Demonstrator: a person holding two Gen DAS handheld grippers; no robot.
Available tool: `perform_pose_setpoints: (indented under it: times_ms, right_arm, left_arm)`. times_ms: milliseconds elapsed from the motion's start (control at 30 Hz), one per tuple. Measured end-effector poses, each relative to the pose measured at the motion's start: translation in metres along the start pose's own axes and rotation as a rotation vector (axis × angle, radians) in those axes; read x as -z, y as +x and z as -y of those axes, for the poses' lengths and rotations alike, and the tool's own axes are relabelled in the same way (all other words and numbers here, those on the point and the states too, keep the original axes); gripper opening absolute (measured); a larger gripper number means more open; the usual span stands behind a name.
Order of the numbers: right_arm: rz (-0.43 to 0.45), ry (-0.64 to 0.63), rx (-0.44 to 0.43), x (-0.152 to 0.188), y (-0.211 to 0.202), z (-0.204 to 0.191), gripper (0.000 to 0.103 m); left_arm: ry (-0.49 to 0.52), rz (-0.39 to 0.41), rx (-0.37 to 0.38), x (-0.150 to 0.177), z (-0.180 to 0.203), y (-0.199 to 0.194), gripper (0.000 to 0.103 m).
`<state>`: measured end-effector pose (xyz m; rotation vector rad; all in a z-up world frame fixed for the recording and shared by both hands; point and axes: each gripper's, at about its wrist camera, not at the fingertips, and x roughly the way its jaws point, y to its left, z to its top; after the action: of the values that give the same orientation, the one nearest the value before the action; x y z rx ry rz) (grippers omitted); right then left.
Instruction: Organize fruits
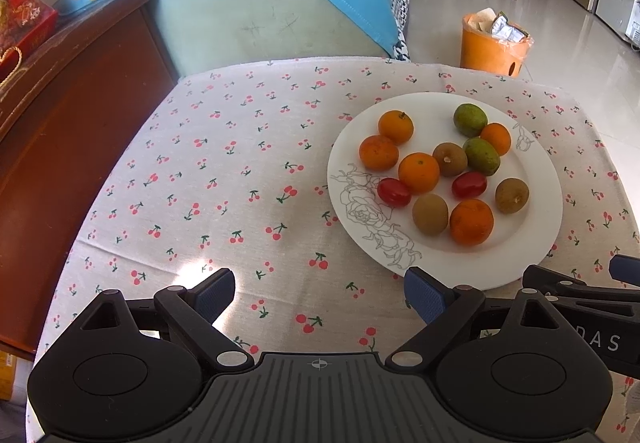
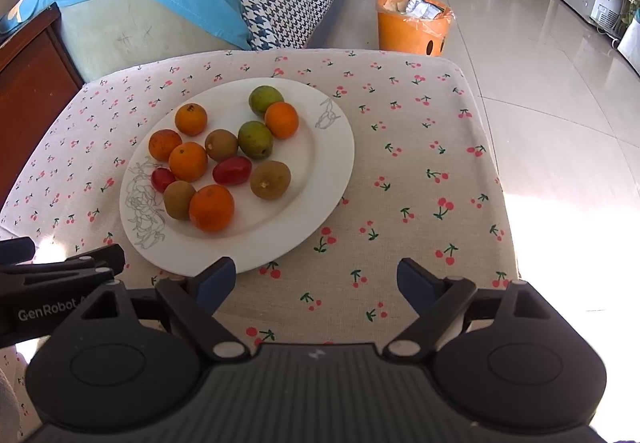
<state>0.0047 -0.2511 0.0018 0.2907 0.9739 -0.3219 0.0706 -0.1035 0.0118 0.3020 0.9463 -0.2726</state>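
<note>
Both your grippers are wide open, nothing between the jaws. Left gripper (image 1: pixel 320 293) sits over bare cherry-print tablecloth (image 1: pixel 224 171); its right fingertip (image 1: pixel 424 297) is just short of the near rim of the white plate (image 1: pixel 536 179). The plate lies ahead and to the right of that gripper. Right gripper (image 2: pixel 316 283) has the plate (image 2: pixel 320 171) ahead and to its left, and its left fingertip (image 2: pixel 216 281) overlaps the near rim in view; I can't tell whether it touches.

All the fruit is on the plate, mixed:
- five oranges, nearest one (image 2: pixel 211 208) at the front
- three brown kiwis, one (image 2: pixel 270 180) on the side nearest your right gripper
- two green fruits (image 2: pixel 256 139) at the back, one touching an orange
- two red ones (image 2: pixel 232 170), in the middle and by the flower drawing on the rim

In each wrist view the other gripper's fingers show at the edge of the frame, close beside.

Beyond the table there's an orange bin (image 2: pixel 414 25) on the floor, ahead of the right gripper, and a sofa (image 1: pixel 248 19) with a blue pillow ahead of the left.
</note>
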Motion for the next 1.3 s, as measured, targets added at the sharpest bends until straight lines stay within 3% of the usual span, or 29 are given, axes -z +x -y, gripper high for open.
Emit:
perform_pose_setpoints:
  times_ms: [1300]
  right_arm:
    - [0.006,-0.077,0.013,0.004,0.000,-0.014,0.088]
  left_arm:
    - [0.016,-0.006,-0.039,0.007,-0.008,-0.001,0.093]
